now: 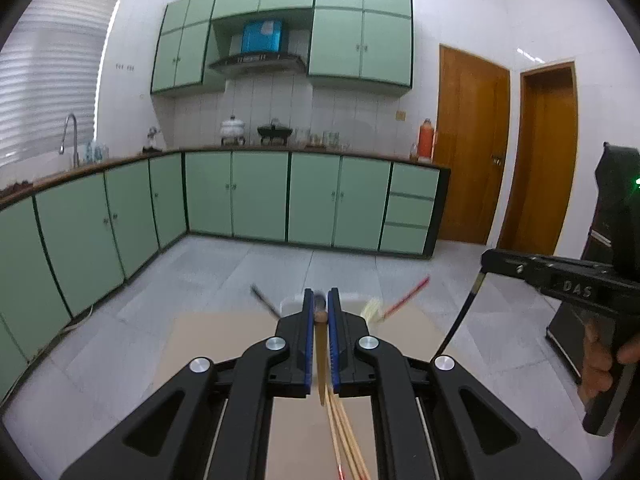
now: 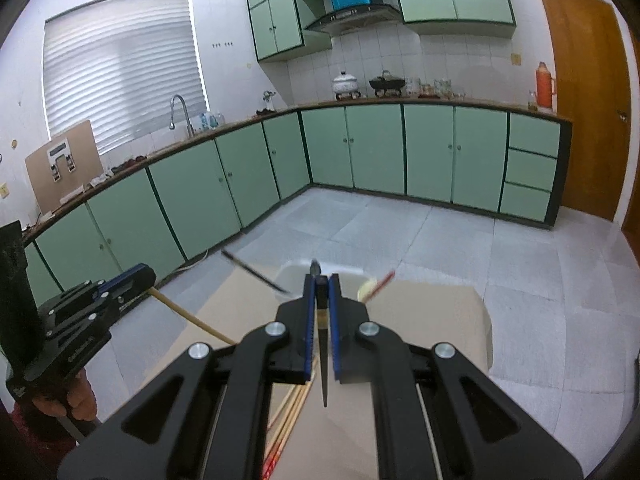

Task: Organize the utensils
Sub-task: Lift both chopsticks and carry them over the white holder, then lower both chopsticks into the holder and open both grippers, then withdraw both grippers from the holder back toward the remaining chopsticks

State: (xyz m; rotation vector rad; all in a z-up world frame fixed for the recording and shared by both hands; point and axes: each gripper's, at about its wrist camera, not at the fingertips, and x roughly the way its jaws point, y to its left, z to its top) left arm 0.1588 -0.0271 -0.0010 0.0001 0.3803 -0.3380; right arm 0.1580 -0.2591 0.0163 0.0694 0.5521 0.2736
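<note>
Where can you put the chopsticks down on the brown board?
Bare room lies on the flat brown cardboard sheet, right of the right gripper, up to its edge. Crowded: the white container at the far edge and the loose light wooden chopsticks nearer the camera.

Count at this frame:
- 2 grippers: left gripper (image 1: 320, 308), right gripper (image 2: 322, 286).
- 1 wooden chopstick (image 1: 321, 364) in the left one, 1 black chopstick (image 2: 323, 360) in the right one.
- 1 white container (image 2: 340, 271) at the far table edge, with 2 sticks leaning out: 1 dark stick (image 2: 256, 274) left, 1 red stick (image 2: 380, 283) right.
- Loose chopsticks (image 1: 344, 432) near: about 3; exact number unclear.
- 2 wooden doors (image 1: 468, 144).
</note>
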